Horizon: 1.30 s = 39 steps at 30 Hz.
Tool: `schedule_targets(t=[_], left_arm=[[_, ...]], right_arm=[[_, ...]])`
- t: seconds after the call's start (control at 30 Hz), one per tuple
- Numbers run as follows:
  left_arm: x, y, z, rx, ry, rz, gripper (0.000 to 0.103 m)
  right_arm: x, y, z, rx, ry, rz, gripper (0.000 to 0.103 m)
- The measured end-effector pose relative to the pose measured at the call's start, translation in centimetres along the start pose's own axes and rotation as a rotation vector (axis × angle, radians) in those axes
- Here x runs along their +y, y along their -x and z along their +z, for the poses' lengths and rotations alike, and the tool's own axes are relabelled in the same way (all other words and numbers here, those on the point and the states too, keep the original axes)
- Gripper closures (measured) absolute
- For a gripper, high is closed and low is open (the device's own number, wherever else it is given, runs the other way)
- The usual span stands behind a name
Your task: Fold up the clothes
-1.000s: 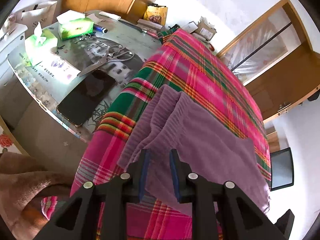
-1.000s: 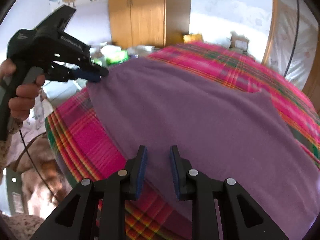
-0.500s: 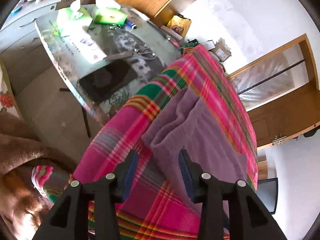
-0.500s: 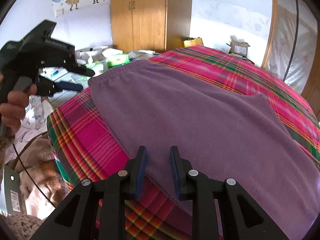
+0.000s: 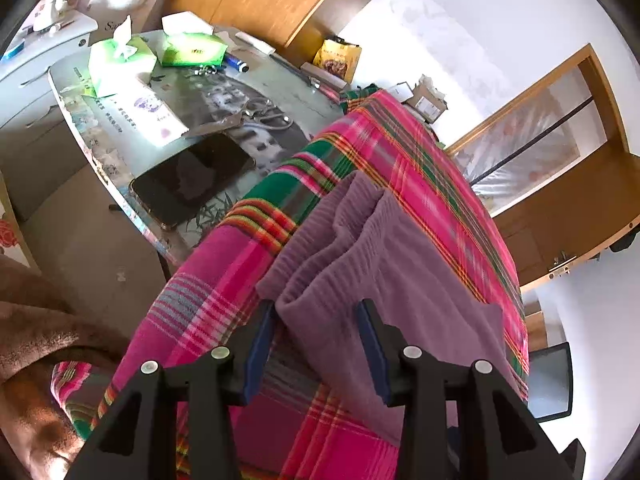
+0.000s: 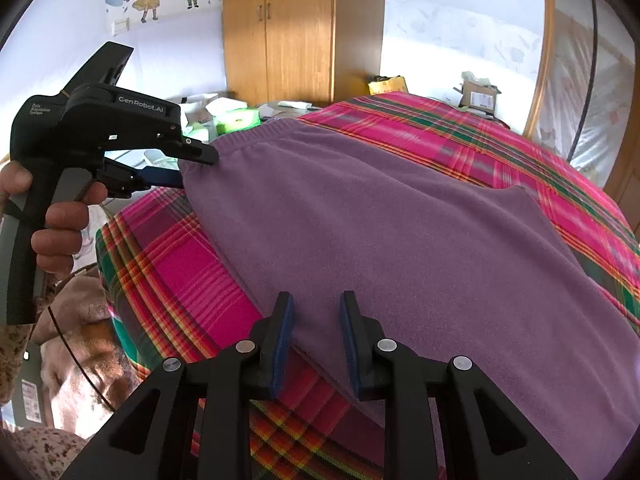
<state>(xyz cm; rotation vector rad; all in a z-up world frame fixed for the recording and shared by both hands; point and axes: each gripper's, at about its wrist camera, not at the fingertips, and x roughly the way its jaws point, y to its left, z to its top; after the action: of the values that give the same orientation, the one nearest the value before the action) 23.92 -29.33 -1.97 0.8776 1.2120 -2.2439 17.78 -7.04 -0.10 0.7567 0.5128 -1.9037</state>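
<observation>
A pink plaid-covered bed carries purple trousers; beside it, a glass table bears a phone.

Lighting: bright daylight, both views sharp.
Detail: glare on glass bench; white wall overexposed; strong fisheye bending, black vignette at corners; soft shadows.

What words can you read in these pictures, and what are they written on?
"GenRobot.AI": on the black handheld left gripper, seen from the right wrist.
Small white print at that gripper's rear: too small to read.
Green tissue packs, white leaflet, yellow bag, cardboard box: print too blurred.
</observation>
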Motion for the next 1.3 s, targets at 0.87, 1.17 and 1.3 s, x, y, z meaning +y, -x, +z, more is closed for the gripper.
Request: schedule_targets(t=[0.87, 1.17, 1.3], left_arm=[[-1.2, 0.3, -1.1, -0.107, -0.028, 0.042, 0.084], [-4.1, 1.8, -1.7, -0.187, -0.151, 0.062, 0.088], [-5.6, 2.3, -1.7, -0.187, -0.216, 0.067, 0.089]], right_arm=[[0.1, -0.2, 0.1, -0.004, -0.009, -0.006, 0.078], [0.2, -0.2, 0.2, -0.004, -0.014, -0.010, 0.078], [0.0, 0.5, 0.4, -0.036, -0.028, 0.014, 0.078]])
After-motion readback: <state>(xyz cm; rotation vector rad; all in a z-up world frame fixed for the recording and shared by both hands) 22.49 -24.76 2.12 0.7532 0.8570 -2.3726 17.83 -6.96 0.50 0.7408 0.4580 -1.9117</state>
